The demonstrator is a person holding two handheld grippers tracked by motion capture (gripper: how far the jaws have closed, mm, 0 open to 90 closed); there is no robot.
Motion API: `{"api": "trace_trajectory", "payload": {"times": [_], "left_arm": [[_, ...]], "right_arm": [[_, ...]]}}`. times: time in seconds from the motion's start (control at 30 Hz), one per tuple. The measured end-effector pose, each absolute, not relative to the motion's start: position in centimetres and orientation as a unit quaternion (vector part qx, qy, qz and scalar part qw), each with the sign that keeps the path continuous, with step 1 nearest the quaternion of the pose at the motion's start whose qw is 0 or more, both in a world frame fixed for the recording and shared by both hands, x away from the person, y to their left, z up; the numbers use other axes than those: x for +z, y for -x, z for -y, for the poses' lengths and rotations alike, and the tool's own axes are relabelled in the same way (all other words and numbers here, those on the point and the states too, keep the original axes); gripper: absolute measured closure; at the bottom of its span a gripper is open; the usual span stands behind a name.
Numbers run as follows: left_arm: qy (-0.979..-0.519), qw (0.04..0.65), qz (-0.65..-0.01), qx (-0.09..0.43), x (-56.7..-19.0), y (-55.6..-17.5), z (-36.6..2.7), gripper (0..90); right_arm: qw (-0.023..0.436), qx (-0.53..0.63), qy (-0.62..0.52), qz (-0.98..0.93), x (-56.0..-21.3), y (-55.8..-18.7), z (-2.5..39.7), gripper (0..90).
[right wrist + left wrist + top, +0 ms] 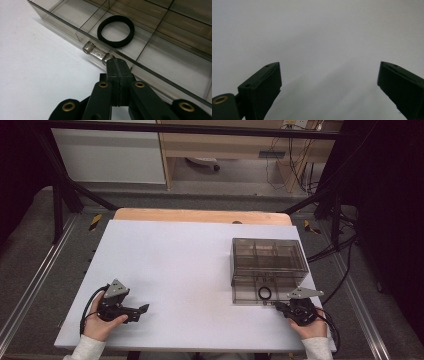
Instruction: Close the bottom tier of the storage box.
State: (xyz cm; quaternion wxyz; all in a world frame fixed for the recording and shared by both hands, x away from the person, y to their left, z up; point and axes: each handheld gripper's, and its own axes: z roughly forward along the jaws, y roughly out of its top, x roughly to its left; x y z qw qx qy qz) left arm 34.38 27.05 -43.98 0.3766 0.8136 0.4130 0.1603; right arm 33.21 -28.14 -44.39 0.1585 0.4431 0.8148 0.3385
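Now the white table (190, 270) carries a clear smoky box (267, 255) with compartments, near its right edge. Its drawer (175, 65) stands pulled out at the near side of the box. A black ring (115, 31) lies in a drawer compartment just behind the clear handle (97, 53). The right gripper (119, 65) has its jaws pressed together, right next to this handle. Well left of the box, the left gripper (329, 82) rests low over the bare table, jaws wide apart.
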Motion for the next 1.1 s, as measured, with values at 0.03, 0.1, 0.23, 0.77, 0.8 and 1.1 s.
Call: {"api": "trace_trajectory", "payload": {"times": [0.03,0.1,0.23,0.77,0.8,1.1], "left_arm": [[-0.814,0.377,-0.413,0.16,-43.98,-34.38,-27.05,5.5],[-0.814,0.376,-0.413,0.16,-43.98,-34.38,-27.06,5.5],[-0.813,0.377,-0.414,0.16,-43.97,-34.37,-27.07,5.5],[-0.814,0.376,-0.413,0.16,-43.99,-34.4,-27.04,5.5],[-0.814,0.376,-0.413,0.16,-43.99,-34.4,-27.04,5.5],[-0.814,0.376,-0.412,0.16,-43.99,-34.4,-27.03,5.5]], "right_arm": [[0.159,0.339,-0.443,-0.815,-44.39,-33.22,28.13,90.0],[0.159,0.339,-0.443,-0.814,-44.41,-33.26,28.11,90.0],[0.16,0.339,-0.444,-0.814,-44.43,-33.32,28.09,90.0],[0.17,0.34,-0.446,-0.811,-44.54,-33.57,28.01,90.0],[0.171,0.34,-0.446,-0.81,-44.55,-33.59,28.01,90.0],[0.172,0.34,-0.448,-0.809,-44.56,-33.8,27.98,90.0]]}}
